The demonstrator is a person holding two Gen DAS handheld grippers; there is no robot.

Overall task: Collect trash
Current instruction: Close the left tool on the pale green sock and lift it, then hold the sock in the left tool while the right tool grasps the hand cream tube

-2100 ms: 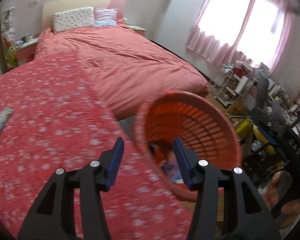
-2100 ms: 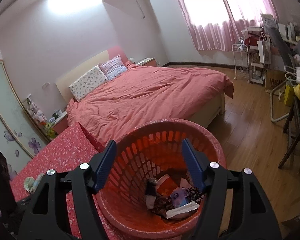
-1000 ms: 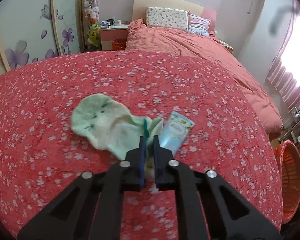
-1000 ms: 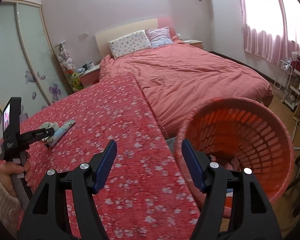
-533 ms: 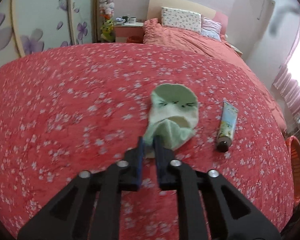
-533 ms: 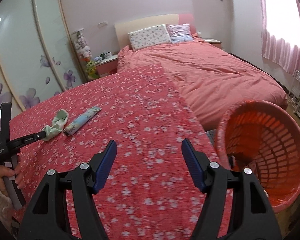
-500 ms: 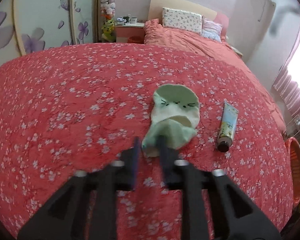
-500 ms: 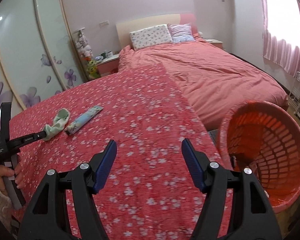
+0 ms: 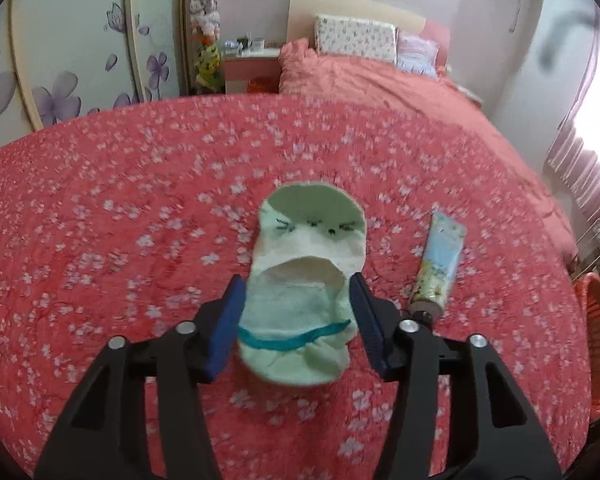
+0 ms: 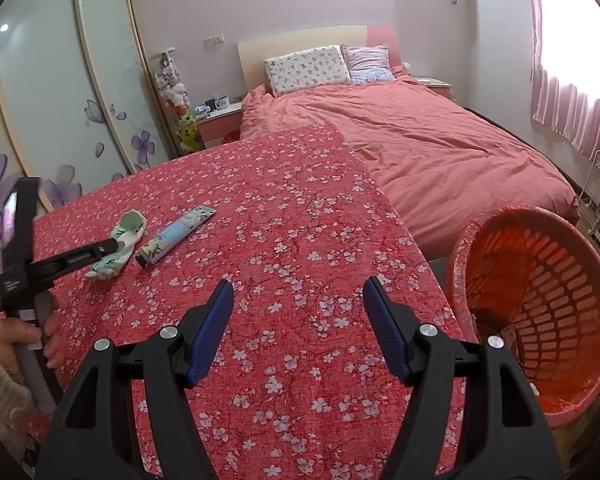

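Note:
A pale green sock [image 9: 308, 240] with a teal band lies flat on the red floral tablecloth [image 9: 100, 240]. My left gripper [image 9: 296, 292] straddles its near end. The jaws are opening, and the blue pads [image 9: 230, 320] stand just outside the sock's edges. A light blue tube [image 9: 440, 264] with a dark cap lies to the right of the sock. From the right wrist view, the sock [image 10: 120, 248], tube [image 10: 176, 232] and left gripper [image 10: 114, 245] sit at the far left. My right gripper [image 10: 298, 284] hangs open and empty over the cloth. The orange basket [image 10: 512, 216] stands beside the table at the right.
A person's hand [image 10: 16, 336] in a cream sleeve holds the left gripper's handle. Beyond the table are a bed [image 10: 420, 140] with a pink cover, a nightstand [image 10: 220, 120] and sliding wardrobe doors [image 10: 60, 100]. The basket's rim [image 9: 598, 320] shows at the right edge.
The left jaws, shut at the sock's edge a second ago, have spread wide around its near end. The sock now lies apart from the tube. The right view has swung left, away from the basket.

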